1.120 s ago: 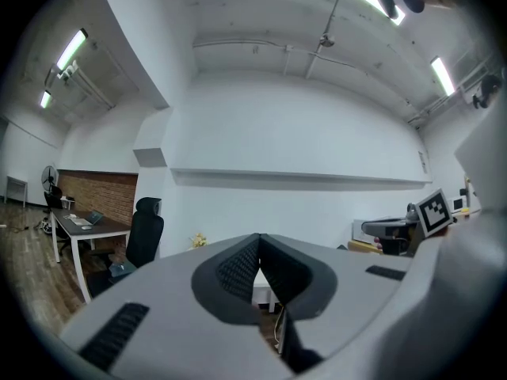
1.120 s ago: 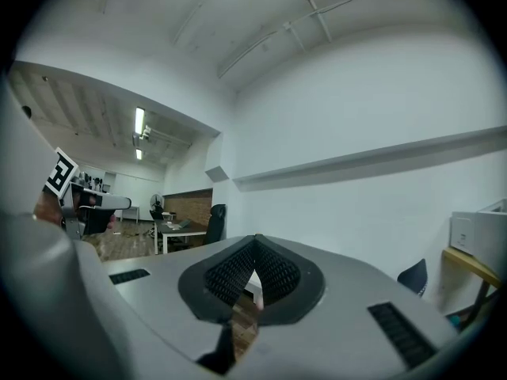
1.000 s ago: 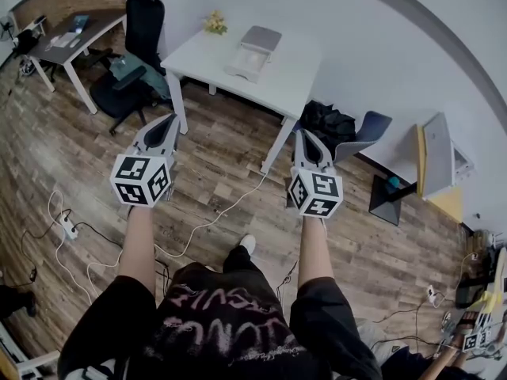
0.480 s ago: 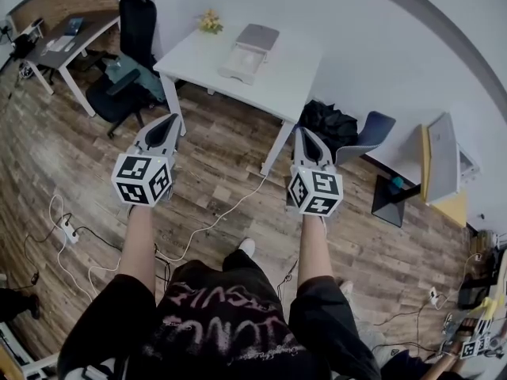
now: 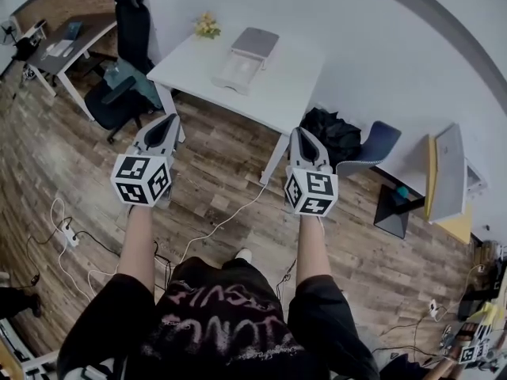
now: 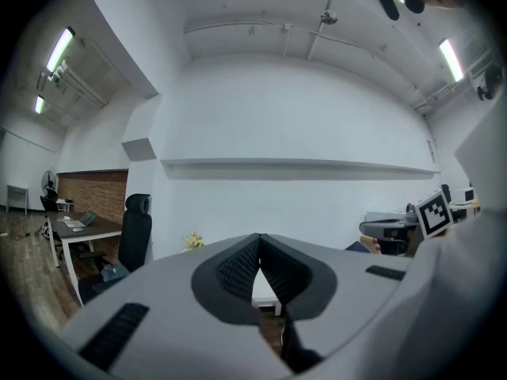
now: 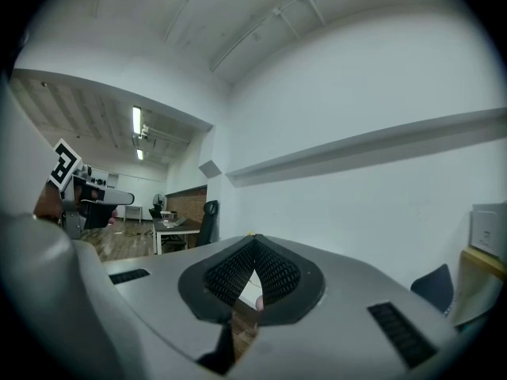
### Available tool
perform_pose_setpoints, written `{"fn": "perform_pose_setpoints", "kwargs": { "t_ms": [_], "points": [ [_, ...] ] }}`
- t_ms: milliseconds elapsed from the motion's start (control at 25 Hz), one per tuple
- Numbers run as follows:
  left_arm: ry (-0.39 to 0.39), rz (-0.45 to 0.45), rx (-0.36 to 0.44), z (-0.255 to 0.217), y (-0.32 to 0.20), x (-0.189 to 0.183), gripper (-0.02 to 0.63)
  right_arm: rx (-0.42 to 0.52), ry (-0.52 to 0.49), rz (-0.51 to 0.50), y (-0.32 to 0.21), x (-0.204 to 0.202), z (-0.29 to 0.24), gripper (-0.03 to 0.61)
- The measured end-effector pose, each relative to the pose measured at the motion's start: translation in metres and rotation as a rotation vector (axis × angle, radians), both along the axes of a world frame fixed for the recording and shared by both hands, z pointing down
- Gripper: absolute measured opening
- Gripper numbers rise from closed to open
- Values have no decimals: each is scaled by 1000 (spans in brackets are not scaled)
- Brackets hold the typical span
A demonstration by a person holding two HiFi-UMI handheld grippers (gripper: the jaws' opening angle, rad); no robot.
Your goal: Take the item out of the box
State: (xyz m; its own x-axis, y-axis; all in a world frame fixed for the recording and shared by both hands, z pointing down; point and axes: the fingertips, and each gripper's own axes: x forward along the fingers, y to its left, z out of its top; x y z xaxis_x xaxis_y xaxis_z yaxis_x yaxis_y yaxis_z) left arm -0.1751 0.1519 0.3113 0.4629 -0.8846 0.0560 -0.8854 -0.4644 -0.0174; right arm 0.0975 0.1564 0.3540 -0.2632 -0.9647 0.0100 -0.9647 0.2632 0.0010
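A pale box [image 5: 238, 68] with its grey lid tipped open sits on the white table [image 5: 293, 77] ahead of me; what is inside it does not show. A small yellow flower bunch [image 5: 207, 27] stands at the table's far left corner. Both grippers are held out above the wooden floor, short of the table. My left gripper [image 5: 169, 122] is shut with nothing in it, and its ribbed pads meet at the tip [image 6: 259, 237]. My right gripper [image 5: 299, 134] is likewise shut and empty [image 7: 255, 240].
A black office chair [image 5: 131, 22] and a dark desk [image 5: 67, 42] stand to the left. A black bag [image 5: 333, 129] and a blue chair [image 5: 379, 142] lie right of the table. A white cable [image 5: 226, 218] and a power strip [image 5: 67, 228] are on the floor.
The table and box have drifted slightly left and nearer as the person steps forward. Both grippers stay shut, held out in front.
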Motion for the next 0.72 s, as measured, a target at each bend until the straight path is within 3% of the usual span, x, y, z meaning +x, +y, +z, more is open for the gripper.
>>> {"fn": "perform_pose_setpoints", "kwargs": {
  "t_ms": [480, 720],
  "points": [
    [2, -38, -6, 1, -32, 37, 2, -5, -11, -76, -50, 26, 1, 9],
    [7, -44, -7, 1, -43, 39, 2, -20, -15, -92, -63, 24, 7, 9]
  ]
}}
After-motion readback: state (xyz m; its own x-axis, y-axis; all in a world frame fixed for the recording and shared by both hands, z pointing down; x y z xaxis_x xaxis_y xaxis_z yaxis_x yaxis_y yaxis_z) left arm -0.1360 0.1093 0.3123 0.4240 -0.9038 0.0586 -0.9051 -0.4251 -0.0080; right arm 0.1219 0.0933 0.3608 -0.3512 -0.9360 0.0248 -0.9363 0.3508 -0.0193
